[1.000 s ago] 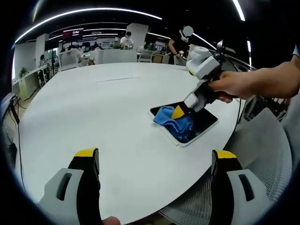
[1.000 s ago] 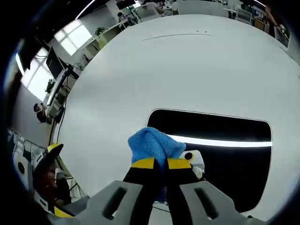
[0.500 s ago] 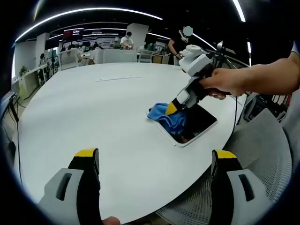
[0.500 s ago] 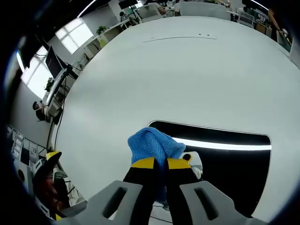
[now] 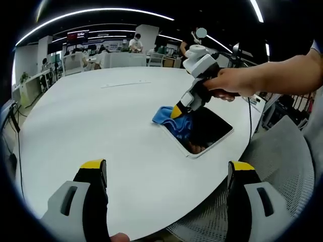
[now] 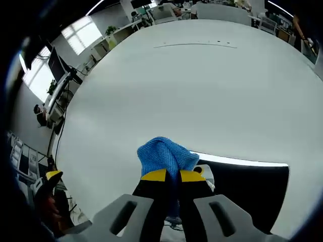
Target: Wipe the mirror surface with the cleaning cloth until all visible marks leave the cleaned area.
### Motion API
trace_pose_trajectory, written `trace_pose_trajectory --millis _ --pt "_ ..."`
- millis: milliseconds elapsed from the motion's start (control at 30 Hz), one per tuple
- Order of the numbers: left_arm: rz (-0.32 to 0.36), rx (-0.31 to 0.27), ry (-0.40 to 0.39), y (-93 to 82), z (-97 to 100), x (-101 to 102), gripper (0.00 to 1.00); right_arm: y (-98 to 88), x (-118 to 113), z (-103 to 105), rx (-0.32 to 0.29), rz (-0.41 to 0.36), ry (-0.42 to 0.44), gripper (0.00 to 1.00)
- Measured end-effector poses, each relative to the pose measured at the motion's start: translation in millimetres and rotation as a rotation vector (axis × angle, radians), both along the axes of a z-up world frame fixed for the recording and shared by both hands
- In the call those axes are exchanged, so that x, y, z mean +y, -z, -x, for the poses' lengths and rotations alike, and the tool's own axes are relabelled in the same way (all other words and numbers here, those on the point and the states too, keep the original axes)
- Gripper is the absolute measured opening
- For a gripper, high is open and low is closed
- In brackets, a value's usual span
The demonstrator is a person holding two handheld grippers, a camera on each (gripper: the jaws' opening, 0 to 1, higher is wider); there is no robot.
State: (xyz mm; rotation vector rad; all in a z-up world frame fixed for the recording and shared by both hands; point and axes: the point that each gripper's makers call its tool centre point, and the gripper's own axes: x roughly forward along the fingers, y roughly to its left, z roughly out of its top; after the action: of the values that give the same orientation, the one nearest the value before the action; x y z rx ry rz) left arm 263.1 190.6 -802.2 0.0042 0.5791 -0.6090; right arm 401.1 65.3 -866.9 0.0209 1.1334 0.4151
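In the left gripper view, the left gripper [image 5: 166, 174] hovers over the near part of the large round white desk [image 5: 91, 116], its yellow-tipped fingers [image 5: 93, 169] spread wide with nothing between them. Well ahead and to the right lies the flat rectangular mirror with a dark reflecting face and a pale frame [image 5: 207, 131], close to the desk's right edge, its long axis running from the far left corner toward the near right. The right gripper [image 5: 177, 112], held by a person's hand [image 5: 229, 83], comes down onto the far left corner of the mirror and presses the crumpled blue cleaning cloth [image 5: 169, 118] there; part of the cloth spills over the frame onto the desk. The right gripper is plainly the nearer one to the mirror; the left stays well apart from it.

In the right gripper view, the right gripper's fingers [image 6: 157, 176] are pinched narrow on the blue cloth, which bulges up above their yellow tips. The cloth sits at the mirror's upper left edge, so nearly all of the dark glass stretches away to the right and below the fingers, with a bright strip of ceiling light reflected along its top. I judge that the coming stroke has to travel rightward along that long axis to cover the unwiped face. Whether marks remain on the glass is too faint to tell.
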Motion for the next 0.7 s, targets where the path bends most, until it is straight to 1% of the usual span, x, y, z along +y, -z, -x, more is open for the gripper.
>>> trace_pose_trajectory --millis 133,300,433,500,567,700 --pt "0.001 -0.007 -0.002 -2.3 -1.8 1 0.99 -0.9 -1 -6 0.005 -0.007 0.008 0.02" --pt "0.002 0.0 -0.003 -2.9 -1.1 2 0.99 -3.7 -1 -12 0.006 -0.003 0.008 0.02" --pt "-0.008 0.006 0.003 -0.4 -0.4 3 0.99 -3.4 1 -17 0.004 0.006 0.005 0.02" --pt "-0.014 0.014 0.001 1.8 -0.5 4 0.99 -2.0 0 -19 0.01 0.007 0.011 0.02" --pt "-0.008 0.013 -0.001 0.9 -0.7 4 0.99 3.4 1 -25 0.01 0.009 0.007 0.02" --pt "-0.006 0.011 0.001 0.9 -1.8 3 0.99 1.1 1 -22 0.0 0.006 -0.004 0.02"
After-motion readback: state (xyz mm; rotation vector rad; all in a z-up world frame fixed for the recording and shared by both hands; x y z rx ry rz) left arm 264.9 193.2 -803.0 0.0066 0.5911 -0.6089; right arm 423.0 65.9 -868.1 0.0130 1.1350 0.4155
